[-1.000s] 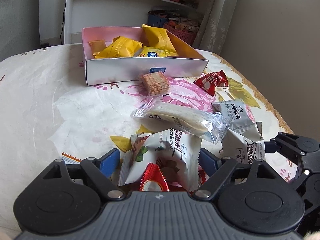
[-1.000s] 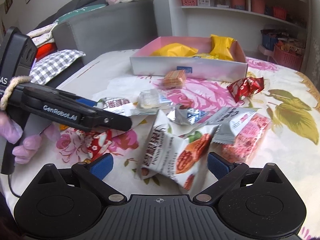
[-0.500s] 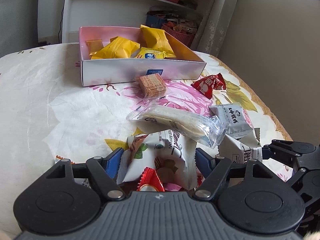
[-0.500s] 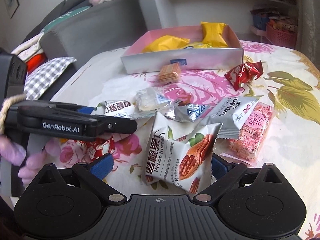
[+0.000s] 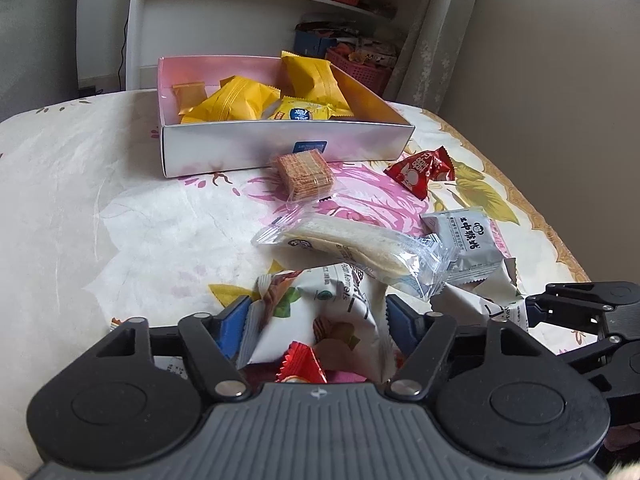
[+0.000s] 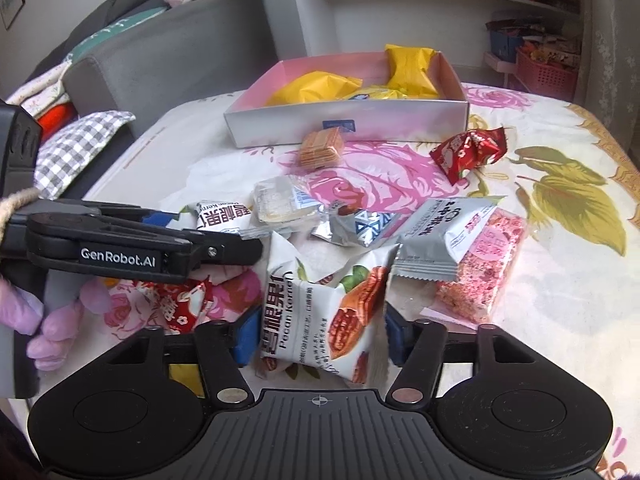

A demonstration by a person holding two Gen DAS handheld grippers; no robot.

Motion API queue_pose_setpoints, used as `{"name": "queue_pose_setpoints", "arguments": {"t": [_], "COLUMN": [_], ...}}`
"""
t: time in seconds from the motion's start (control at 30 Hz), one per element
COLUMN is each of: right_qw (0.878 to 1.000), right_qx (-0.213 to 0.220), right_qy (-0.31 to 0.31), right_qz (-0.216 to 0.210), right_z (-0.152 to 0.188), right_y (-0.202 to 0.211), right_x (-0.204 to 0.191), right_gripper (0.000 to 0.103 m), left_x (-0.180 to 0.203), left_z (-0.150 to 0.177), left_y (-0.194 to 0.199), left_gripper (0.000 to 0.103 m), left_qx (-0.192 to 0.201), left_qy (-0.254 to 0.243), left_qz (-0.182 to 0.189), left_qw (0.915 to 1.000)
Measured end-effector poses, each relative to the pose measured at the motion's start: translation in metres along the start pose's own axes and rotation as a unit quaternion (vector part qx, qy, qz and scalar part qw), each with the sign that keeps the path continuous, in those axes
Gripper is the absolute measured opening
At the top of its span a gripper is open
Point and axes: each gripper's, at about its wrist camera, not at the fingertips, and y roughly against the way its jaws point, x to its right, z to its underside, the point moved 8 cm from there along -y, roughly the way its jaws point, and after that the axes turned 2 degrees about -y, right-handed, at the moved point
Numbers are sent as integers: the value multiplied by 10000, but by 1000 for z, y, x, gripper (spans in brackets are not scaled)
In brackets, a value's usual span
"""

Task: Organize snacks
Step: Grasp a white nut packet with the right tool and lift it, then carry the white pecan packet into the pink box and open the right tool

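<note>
A white pecan-kernel packet sits between the blue pads of my left gripper. The jaws are closing, and both pads press its crumpled sides. My right gripper is closing too. Its pads squeeze a second pecan packet, which stands bunched up between them. A pink-and-white box with several yellow packets stands at the back of the flowered table. In the right wrist view the left gripper's black finger reaches in from the left, held by a gloved hand.
Loose snacks lie between me and the box: a cracker stack, a red packet, a clear wafer pack, a grey packet and a pink nougat bar. A grey sofa stands left of the table.
Both pairs of jaws have narrowed onto their pecan packets. The right gripper's packet went from lying flat to bunched and upright. The left gripper's packet is pinched narrower.
</note>
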Motion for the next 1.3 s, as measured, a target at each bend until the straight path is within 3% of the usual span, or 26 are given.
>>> {"name": "queue_pose_setpoints", "arguments": {"t": [0.13,0.53,0.9,1.17,1.3], "right_qw": [10000,9992,9923,9844,9742], "right_qx": [-22,306,691,861,951], "right_qy": [-9,-232,-1014,-1529,-2042], "right_qz": [-25,-133,-168,-121,-150], "right_z": [-2,-27,-67,-102,-119], "right_y": [2,26,47,35,25], "right_x": [-2,-1,18,40,59], "right_gripper": [56,55,55,55,55], "left_x": [3,-5,-9,-18,-20], "left_z": [0,-12,-28,-47,-56], "left_y": [2,19,40,45,44], "left_gripper": [60,58,58,59,59], "left_qx": [-11,-31,109,390,510], "left_qy": [-111,-40,173,336,403], "left_qz": [-67,-401,-405,-580,-713], "left_qw": [9999,9992,9990,9970,9953]}}
